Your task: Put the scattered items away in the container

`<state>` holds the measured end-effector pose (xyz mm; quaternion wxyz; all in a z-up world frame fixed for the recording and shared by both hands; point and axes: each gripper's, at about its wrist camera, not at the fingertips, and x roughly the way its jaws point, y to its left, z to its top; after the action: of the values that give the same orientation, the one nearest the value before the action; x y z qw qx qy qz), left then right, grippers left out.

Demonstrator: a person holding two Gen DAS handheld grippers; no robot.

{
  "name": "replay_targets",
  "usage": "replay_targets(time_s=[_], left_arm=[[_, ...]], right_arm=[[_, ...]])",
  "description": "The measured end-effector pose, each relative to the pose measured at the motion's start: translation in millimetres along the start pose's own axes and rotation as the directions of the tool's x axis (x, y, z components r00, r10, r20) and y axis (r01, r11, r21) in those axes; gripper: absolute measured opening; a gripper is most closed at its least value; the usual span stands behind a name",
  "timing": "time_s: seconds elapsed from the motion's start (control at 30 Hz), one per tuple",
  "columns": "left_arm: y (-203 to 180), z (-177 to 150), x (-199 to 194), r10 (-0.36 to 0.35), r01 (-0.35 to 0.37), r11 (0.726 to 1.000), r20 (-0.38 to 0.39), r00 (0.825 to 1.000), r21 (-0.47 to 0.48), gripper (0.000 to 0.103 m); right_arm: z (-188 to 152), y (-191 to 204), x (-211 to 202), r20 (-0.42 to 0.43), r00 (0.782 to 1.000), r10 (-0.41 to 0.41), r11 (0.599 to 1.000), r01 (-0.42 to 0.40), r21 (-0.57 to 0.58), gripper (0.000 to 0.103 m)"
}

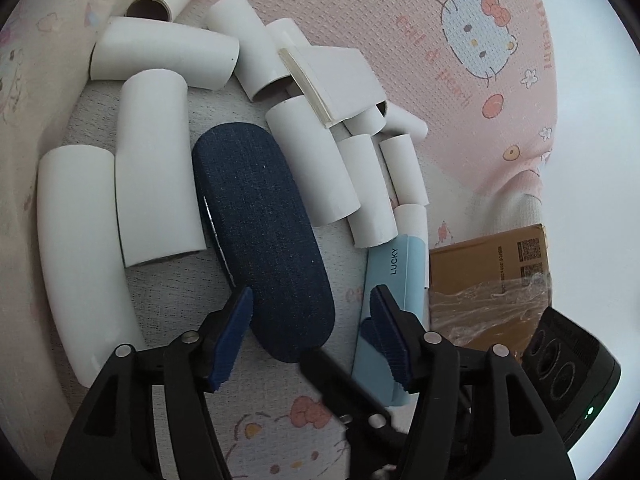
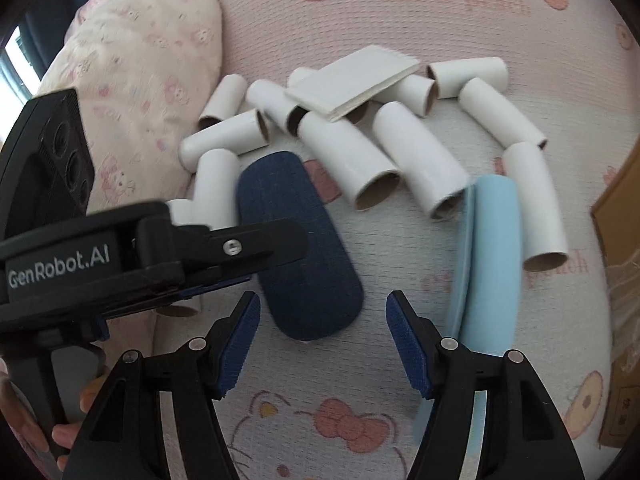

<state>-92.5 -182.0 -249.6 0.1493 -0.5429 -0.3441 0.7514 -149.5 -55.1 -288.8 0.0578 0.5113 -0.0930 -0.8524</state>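
Observation:
A dark blue denim glasses case (image 1: 262,236) lies on the pink patterned bedsheet (image 1: 460,60); it also shows in the right wrist view (image 2: 298,248). My left gripper (image 1: 312,300) is open with its fingers either side of the case's near end, not closed on it. A light blue case marked LUCKY (image 1: 394,304) lies to the right, also in the right wrist view (image 2: 490,256). My right gripper (image 2: 322,308) is open and empty, between the two cases. Several white cardboard tubes (image 1: 160,184) (image 2: 416,160) lie scattered behind, with a folded white card (image 1: 336,76) (image 2: 354,80) on top.
A brown cardboard box (image 1: 488,280) stands to the right, at the frame edge in the right wrist view (image 2: 620,216). A pink pillow (image 2: 140,80) lies at the left. The left gripper's body (image 2: 120,260) crosses the right wrist view.

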Motion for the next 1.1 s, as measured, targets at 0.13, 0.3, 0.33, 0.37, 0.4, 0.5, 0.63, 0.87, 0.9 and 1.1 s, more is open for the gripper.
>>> replay_targets(time_s=[0.13, 0.3, 0.33, 0.37, 0.4, 0.5, 0.63, 0.87, 0.9, 1.1], left_arm=[[13, -1, -6, -0.022, 0.020, 0.996, -0.019, 1.000, -0.091, 0.066], [15, 3, -6, -0.034, 0.032, 0.995, -0.017, 0.999, -0.099, 0.066], [14, 5, -3, -0.027, 0.024, 0.995, -0.021, 0.999, -0.101, 0.066], [13, 8, 1, -0.013, 0.010, 0.994, -0.028, 1.000, -0.107, 0.066], [13, 10, 4, 0.004, -0.008, 0.993, -0.031, 1.000, -0.118, 0.066], [16, 12, 6, 0.006, -0.011, 0.990, -0.034, 0.999, -0.140, 0.066], [20, 12, 10, 0.004, -0.013, 0.989, -0.062, 0.998, -0.148, 0.066], [25, -7, 22, 0.008, -0.034, 0.985, -0.151, 0.988, -0.171, 0.066], [26, -10, 21, 0.011, -0.036, 0.985, -0.151, 0.989, -0.166, 0.066], [32, -10, 15, -0.003, -0.012, 0.987, -0.095, 0.995, -0.158, 0.063]], right_arm=[[3, 6, 10, 0.003, 1.000, 0.002, 0.999, -0.002, -0.035, 0.064], [6, 6, 23, -0.012, 1.000, 0.005, 0.999, -0.006, -0.047, 0.064], [6, 7, 24, -0.009, 1.000, 0.007, 0.999, -0.008, -0.049, 0.064], [6, 9, 26, -0.006, 1.000, -0.001, 0.999, 0.001, -0.053, 0.064], [5, 11, 27, -0.006, 1.000, -0.013, 0.998, 0.013, -0.059, 0.064], [3, 12, 27, 0.013, 1.000, -0.028, 0.997, 0.029, -0.068, 0.062], [4, 12, 27, 0.003, 1.000, -0.021, 0.998, 0.021, -0.066, 0.061], [4, 6, 22, -0.047, 0.999, 0.005, 1.000, -0.005, 0.008, 0.046], [1, 1, 17, -0.051, 0.998, 0.024, 0.998, -0.022, 0.051, 0.036], [-7, -15, 6, -0.048, 0.998, 0.047, 0.986, -0.039, 0.159, 0.023]])
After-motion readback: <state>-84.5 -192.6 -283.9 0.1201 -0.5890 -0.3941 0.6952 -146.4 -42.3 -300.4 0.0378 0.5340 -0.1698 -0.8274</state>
